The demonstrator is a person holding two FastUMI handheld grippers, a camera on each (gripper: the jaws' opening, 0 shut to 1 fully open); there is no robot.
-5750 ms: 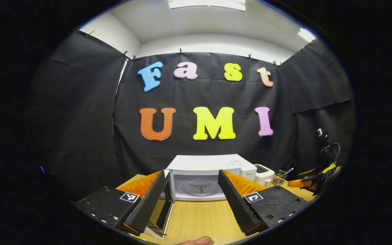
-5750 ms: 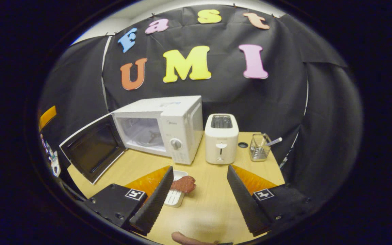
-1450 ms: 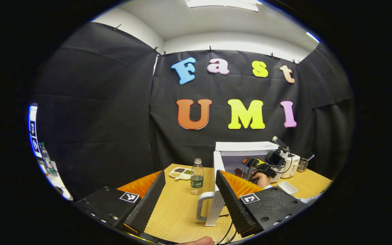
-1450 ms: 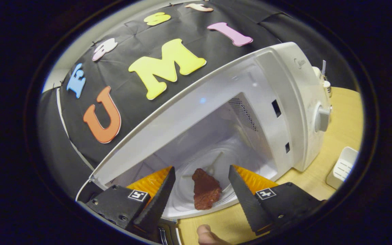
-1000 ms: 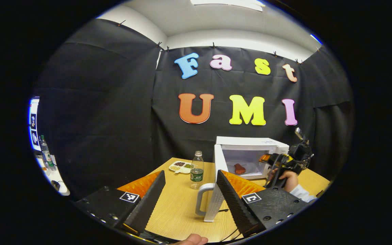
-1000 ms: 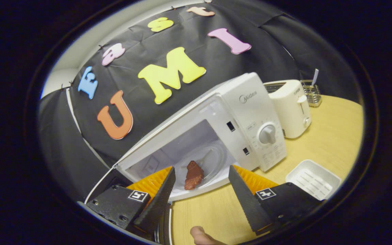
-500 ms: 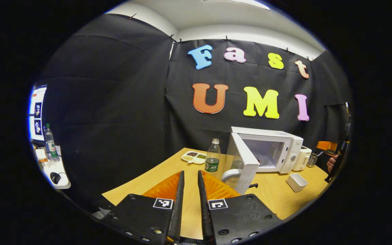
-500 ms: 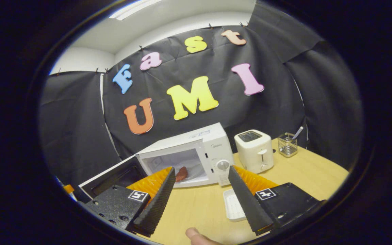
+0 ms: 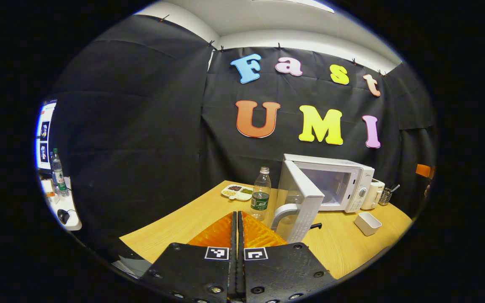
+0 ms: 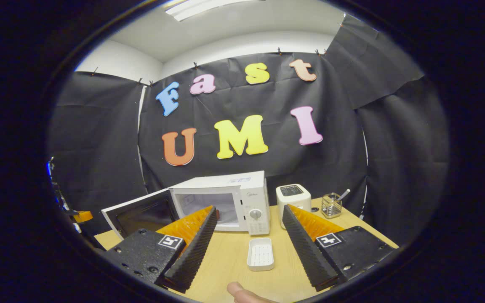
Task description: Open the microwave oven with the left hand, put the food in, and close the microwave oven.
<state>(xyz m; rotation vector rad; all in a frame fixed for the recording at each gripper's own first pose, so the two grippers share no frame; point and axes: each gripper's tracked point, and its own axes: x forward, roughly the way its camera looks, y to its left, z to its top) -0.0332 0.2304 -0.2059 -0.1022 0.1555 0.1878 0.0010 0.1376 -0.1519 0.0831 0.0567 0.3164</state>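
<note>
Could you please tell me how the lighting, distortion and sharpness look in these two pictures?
Left gripper view: sharp and evenly lit; fisheye bends the table edge, and the microwave oven looks small. Right gripper view: a ceiling light glares at the top; the white tray stays crisp.

The place was a recording booth arranged as a mock kitchen inside an office-like room. Black cloth (image 10: pixel 335 139) hung clipped along its top edge, below a white ceiling with panel lights (image 10: pixel 209 7). One wooden table (image 9: pixel 347 248) carried a microwave oven (image 9: pixel 331 187), a toaster (image 10: pixel 293 198) and a utensil holder (image 10: pixel 331 205). Beyond the cloth stood a desk with a monitor (image 9: pixel 44 134).
</note>
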